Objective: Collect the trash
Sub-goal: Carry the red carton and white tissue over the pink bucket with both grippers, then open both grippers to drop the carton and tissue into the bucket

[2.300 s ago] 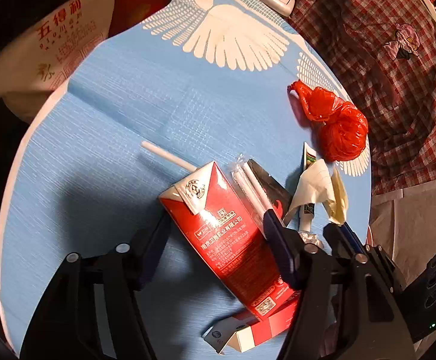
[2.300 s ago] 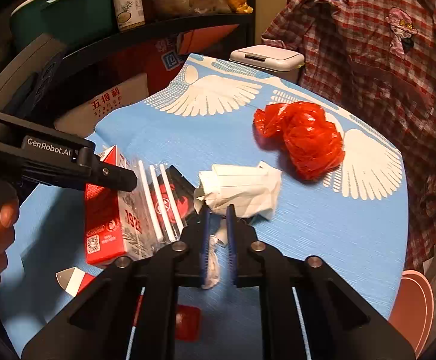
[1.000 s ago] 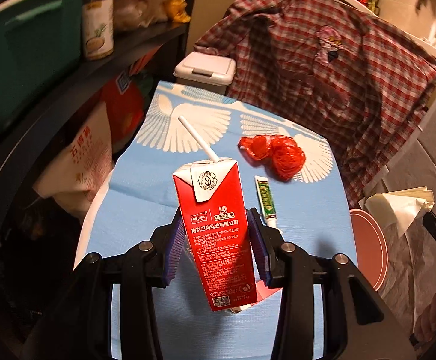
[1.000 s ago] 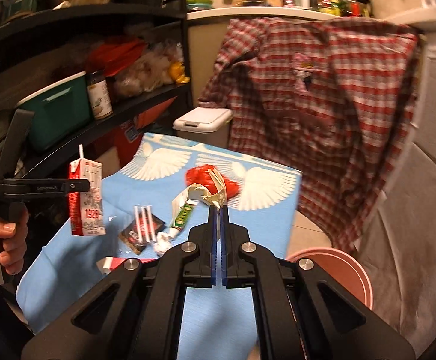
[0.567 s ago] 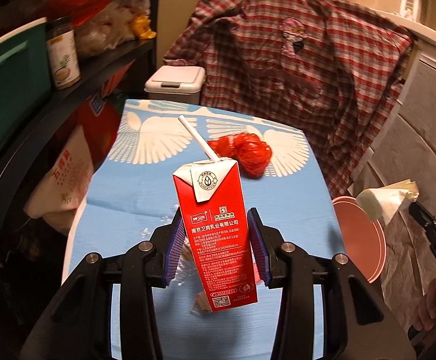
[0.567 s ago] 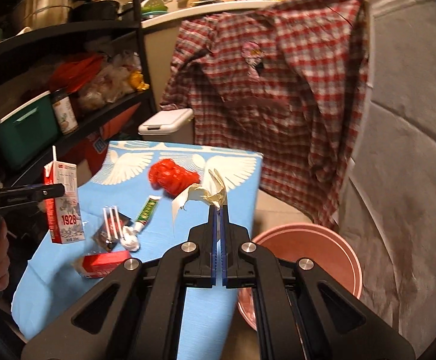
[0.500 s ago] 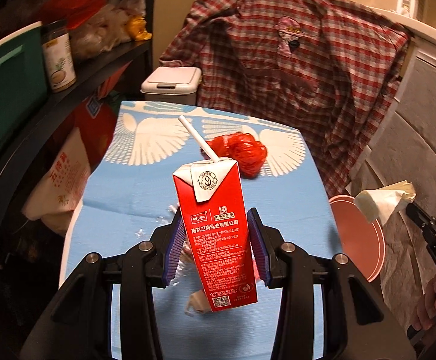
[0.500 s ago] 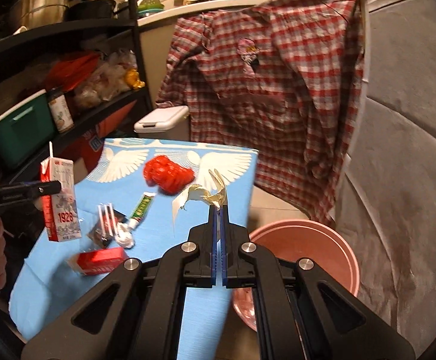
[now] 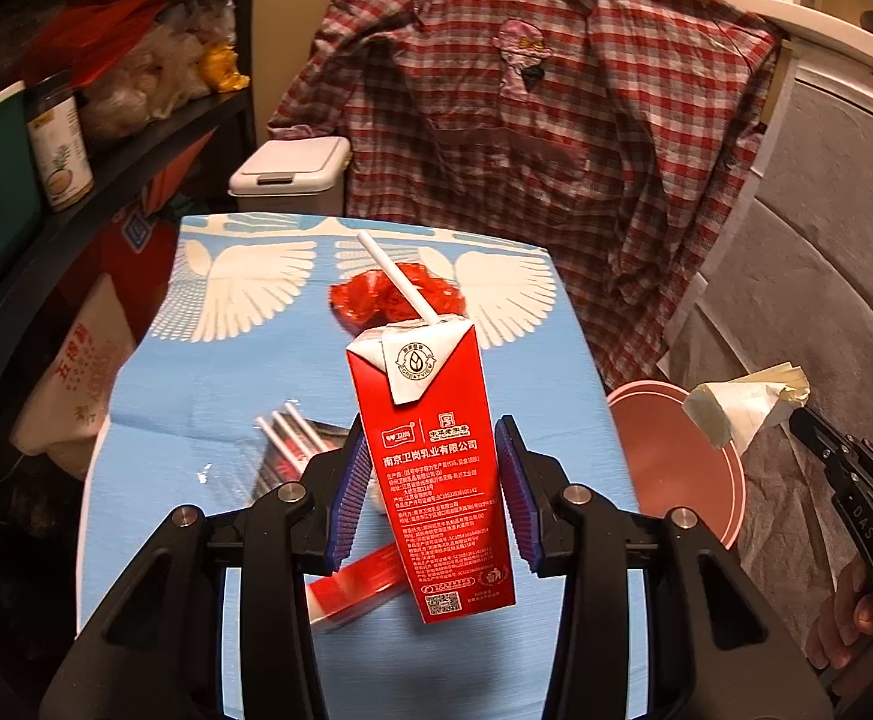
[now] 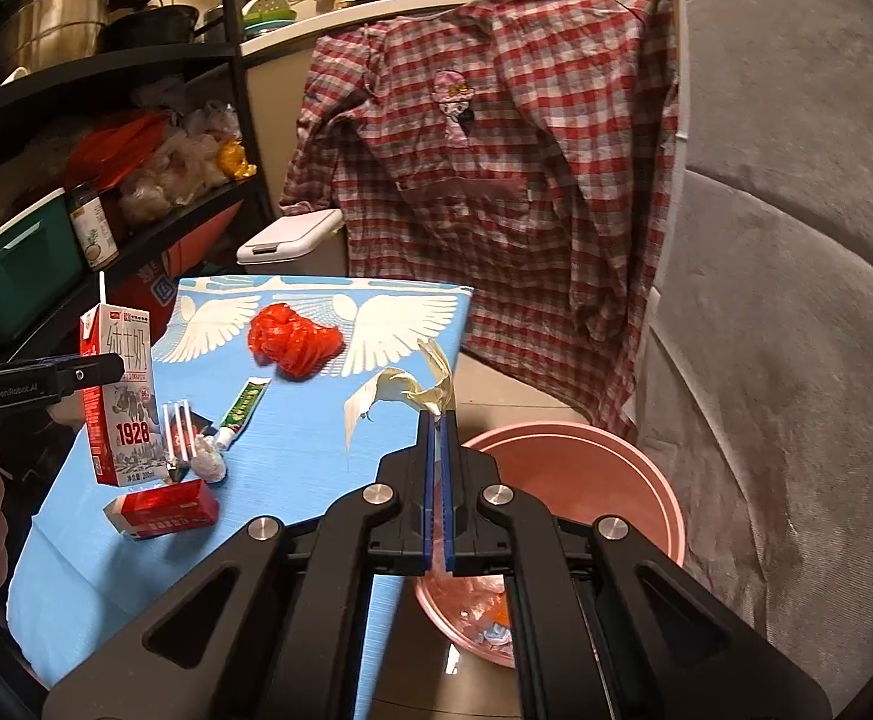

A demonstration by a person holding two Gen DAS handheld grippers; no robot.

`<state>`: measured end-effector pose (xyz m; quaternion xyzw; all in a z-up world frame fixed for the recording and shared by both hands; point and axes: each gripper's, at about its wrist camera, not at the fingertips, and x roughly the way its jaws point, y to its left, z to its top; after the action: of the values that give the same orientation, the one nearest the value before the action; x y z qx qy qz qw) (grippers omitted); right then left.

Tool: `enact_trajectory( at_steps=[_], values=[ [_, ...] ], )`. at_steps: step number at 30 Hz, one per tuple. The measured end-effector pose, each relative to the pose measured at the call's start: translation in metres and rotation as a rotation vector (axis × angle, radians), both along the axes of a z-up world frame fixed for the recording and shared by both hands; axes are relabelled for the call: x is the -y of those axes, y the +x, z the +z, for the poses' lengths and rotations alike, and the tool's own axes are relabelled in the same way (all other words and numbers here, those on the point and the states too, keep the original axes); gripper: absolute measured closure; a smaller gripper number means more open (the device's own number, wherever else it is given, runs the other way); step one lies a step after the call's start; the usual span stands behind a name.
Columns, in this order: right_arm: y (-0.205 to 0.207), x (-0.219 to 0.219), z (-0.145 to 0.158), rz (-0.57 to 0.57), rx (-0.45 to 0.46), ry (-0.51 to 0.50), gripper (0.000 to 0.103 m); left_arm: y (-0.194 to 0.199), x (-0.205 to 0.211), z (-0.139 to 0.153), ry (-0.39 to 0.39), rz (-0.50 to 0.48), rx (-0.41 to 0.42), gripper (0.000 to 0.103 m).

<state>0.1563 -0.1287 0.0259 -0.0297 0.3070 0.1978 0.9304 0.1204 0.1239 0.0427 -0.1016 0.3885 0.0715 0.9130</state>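
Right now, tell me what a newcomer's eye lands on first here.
A red milk carton with a straw, clamped upright in the left gripper above the blue tablecloth. To its right, the right gripper pinches a crumpled tissue by the pink bin.

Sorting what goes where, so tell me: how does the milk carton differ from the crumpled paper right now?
The milk carton is a stiff red box with a straw, held upright; the crumpled paper is pale, limp and shapeless. The left gripper clamps the carton with jaws well apart, while the right gripper is pinched nearly closed on the paper's edge. The carton hangs over the blue table; the paper hangs over the pink bin. Both are lifted clear.
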Motion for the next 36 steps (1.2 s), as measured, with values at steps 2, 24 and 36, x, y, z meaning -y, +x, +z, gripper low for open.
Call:
enact_trajectory(
  at_steps=[2,24,36],
  values=[
    [0.001,0.005,0.0,-0.009,0.0,0.002,0.101,0.002,0.005,0.0,-0.001,-0.006,0.0,0.062],
    [0.019,0.054,-0.016,-0.112,-0.072,0.014,0.101,0.035,0.097,-0.003,-0.064,-0.201,0.039,0.062],
    [0.037,0.071,-0.038,-0.163,-0.138,-0.003,0.101,0.063,0.163,-0.027,-0.032,-0.332,0.021,0.062]
  ],
)
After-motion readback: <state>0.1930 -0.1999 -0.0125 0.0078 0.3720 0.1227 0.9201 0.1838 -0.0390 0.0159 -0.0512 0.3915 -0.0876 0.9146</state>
